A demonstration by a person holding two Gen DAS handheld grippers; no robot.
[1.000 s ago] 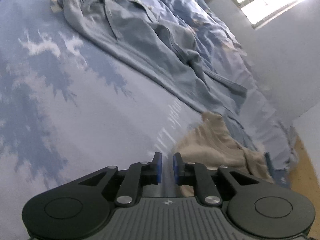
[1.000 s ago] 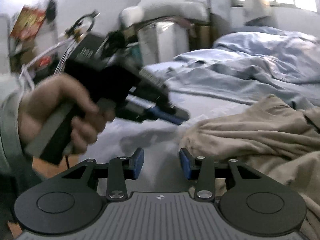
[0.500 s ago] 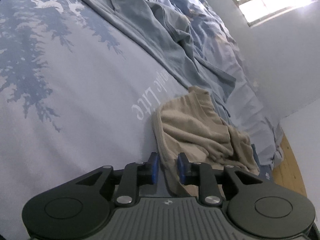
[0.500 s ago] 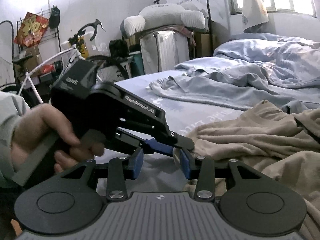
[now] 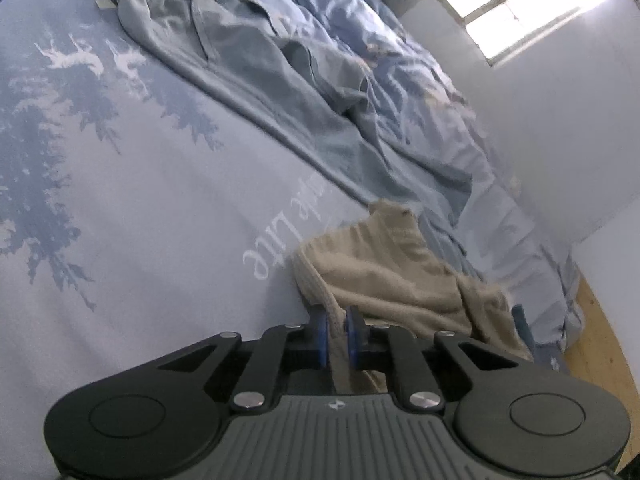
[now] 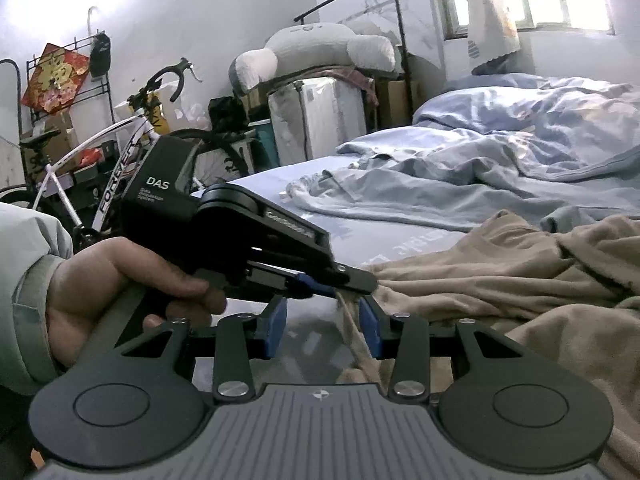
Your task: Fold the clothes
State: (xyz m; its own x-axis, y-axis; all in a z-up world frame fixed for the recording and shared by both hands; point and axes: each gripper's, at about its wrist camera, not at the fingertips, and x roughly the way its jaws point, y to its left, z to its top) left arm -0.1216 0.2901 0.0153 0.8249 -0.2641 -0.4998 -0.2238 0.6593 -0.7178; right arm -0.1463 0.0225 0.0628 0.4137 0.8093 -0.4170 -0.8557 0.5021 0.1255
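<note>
Partly hid: beige garment (image 5: 384, 268) btwn closing left tongs (image 5: 337, 338).

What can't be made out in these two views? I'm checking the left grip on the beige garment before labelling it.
- Left wrist view: the left gripper is closing on the beige garment; the gripper's body hides the cloth's near edge.
- Right wrist view: the right gripper stands open; the left gripper covers the pinch point.
- Both views: the garment is crumpled and cut by the frame edge, so its type is unclear.
- Left wrist view: motion blur smears the sheet lettering.

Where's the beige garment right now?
The beige garment lies on the bed sheet, nearer than the grey-blue trousers, its near edge between the closing left gripper fingers.
</note>
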